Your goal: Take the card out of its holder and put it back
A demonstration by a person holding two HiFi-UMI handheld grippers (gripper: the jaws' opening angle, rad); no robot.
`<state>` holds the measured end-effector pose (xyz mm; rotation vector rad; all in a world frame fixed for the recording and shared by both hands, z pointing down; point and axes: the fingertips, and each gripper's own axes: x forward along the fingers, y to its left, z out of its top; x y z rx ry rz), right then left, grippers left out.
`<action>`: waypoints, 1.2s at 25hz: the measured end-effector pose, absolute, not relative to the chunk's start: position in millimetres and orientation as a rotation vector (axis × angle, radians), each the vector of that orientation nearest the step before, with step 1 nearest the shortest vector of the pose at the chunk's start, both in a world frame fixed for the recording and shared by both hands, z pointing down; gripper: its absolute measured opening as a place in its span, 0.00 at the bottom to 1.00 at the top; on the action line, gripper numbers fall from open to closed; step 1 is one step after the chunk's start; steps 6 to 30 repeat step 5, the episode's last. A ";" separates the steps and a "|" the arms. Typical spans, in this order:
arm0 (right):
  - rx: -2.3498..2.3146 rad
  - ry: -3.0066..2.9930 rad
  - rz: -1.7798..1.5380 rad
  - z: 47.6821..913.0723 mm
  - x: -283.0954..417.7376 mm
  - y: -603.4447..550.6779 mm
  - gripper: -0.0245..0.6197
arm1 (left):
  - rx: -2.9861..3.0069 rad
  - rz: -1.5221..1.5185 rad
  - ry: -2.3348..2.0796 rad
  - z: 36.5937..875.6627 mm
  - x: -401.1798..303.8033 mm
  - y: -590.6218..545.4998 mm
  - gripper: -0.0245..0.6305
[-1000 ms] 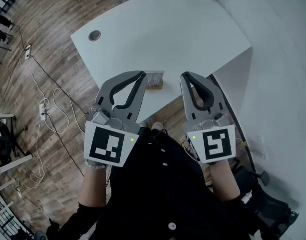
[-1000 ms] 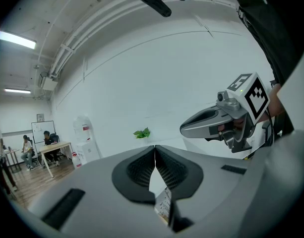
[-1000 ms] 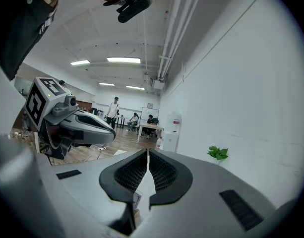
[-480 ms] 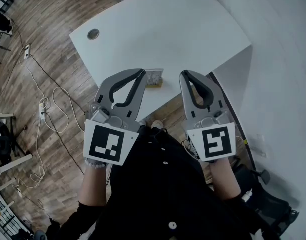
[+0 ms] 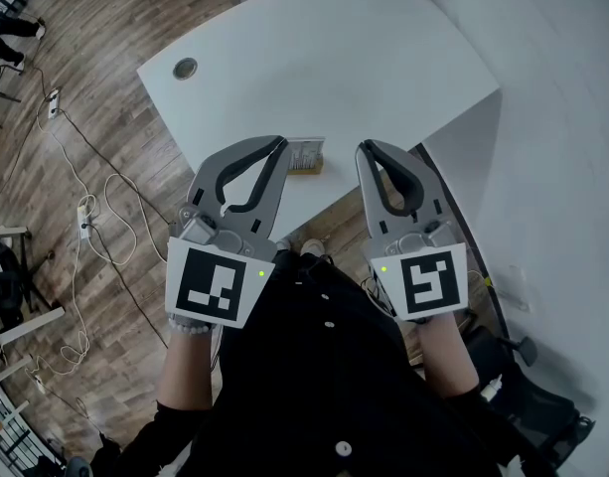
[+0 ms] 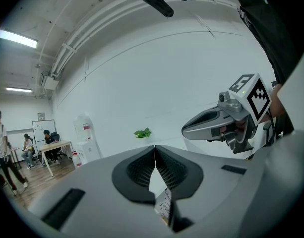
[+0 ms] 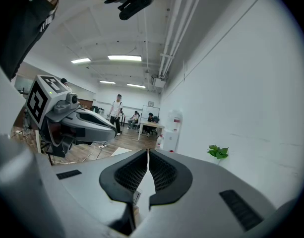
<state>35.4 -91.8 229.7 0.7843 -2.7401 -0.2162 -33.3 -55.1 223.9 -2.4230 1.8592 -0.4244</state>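
Two grippers are held side by side over the near edge of the white table (image 5: 364, 58), both pointing toward 12 o'clock in the head view. The left gripper (image 5: 281, 147) leans slightly toward 1 o'clock. The right gripper (image 5: 368, 150) leans slightly toward 11 o'clock, so their tips come near each other without touching.

Each gripper's marker cube faces up at its 6 o'clock end, just in front of the person's black garment. The left forearm (image 5: 185, 376) and right forearm (image 5: 448, 356) run back toward 6 o'clock, close to the body.

Both tools are clenched on nothing. In the left gripper view the two dark ribbed pads meet at their tips with only a thin seam between them. The right gripper view shows the same.

The card (image 5: 306, 152) stands in its holder (image 5: 306, 170) at the table's near edge. It sits between the two gripper tips: just beside the left tip on its 3 o'clock side, and a little farther from the right tip on that tip's 9 o'clock side. Neither gripper touches it. In each gripper view a corner of the printed card shows at 6 o'clock below the closed tips, through the gap behind the pads.

A round grommet (image 5: 185, 68) sits in the table near its 10 o'clock corner.
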 end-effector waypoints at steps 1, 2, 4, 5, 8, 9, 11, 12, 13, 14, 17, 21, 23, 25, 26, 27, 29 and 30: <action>0.784 -2.739 -0.215 230.7 35.9 -91.7 0.11 | -2.423 -0.425 1.862 224.9 -33.4 -55.0 0.06; 0.784 -2.738 -0.215 231.4 36.3 -91.7 0.11 | -2.423 -0.427 1.863 225.6 -33.4 -54.9 0.06; 0.783 -2.737 -0.214 232.3 36.9 -91.6 0.11 | -2.423 -0.429 1.864 226.4 -33.5 -54.8 0.06; 0.782 -2.736 -0.214 232.7 37.2 -91.6 0.11 | -2.422 -0.431 1.865 226.6 -33.7 -54.8 0.06; 0.782 -2.736 -0.214 232.7 37.2 -91.6 0.11 | -2.422 -0.431 1.865 226.6 -33.7 -54.8 0.06; 0.782 -2.736 -0.214 232.7 37.2 -91.6 0.11 | -2.422 -0.431 1.865 226.6 -33.7 -54.8 0.06; 0.782 -2.736 -0.214 232.7 37.2 -91.6 0.11 | -2.422 -0.431 1.865 226.6 -33.7 -54.8 0.06; 0.782 -2.736 -0.214 232.7 37.2 -91.6 0.11 | -2.422 -0.431 1.865 226.6 -33.7 -54.8 0.06; 0.782 -2.736 -0.214 232.7 37.2 -91.6 0.11 | -2.422 -0.431 1.865 226.6 -33.7 -54.8 0.06; 0.782 -2.736 -0.214 232.7 37.2 -91.6 0.11 | -2.422 -0.431 1.865 226.6 -33.7 -54.8 0.06; 0.782 -2.736 -0.214 232.7 37.2 -91.6 0.11 | -2.422 -0.431 1.865 226.6 -33.7 -54.8 0.06; 0.782 -2.736 -0.214 232.7 37.2 -91.6 0.11 | -2.422 -0.431 1.865 226.6 -33.7 -54.8 0.06; 0.782 -2.736 -0.214 232.7 37.2 -91.6 0.11 | -2.422 -0.431 1.865 226.6 -33.7 -54.8 0.06; 0.782 -2.736 -0.214 232.7 37.2 -91.6 0.11 | -2.422 -0.431 1.865 226.6 -33.7 -54.8 0.06; 0.782 -2.736 -0.214 232.7 37.2 -91.6 0.11 | -2.422 -0.431 1.865 226.6 -33.7 -54.8 0.06; 0.782 -2.736 -0.214 232.7 37.2 -91.6 0.11 | -2.422 -0.431 1.865 226.6 -33.7 -54.8 0.06; 0.782 -2.736 -0.214 232.7 37.2 -91.6 0.11 | -2.422 -0.431 1.865 226.6 -33.7 -54.8 0.06; 0.782 -2.736 -0.214 232.7 37.2 -91.6 0.11 | -2.422 -0.431 1.865 226.6 -33.7 -54.8 0.06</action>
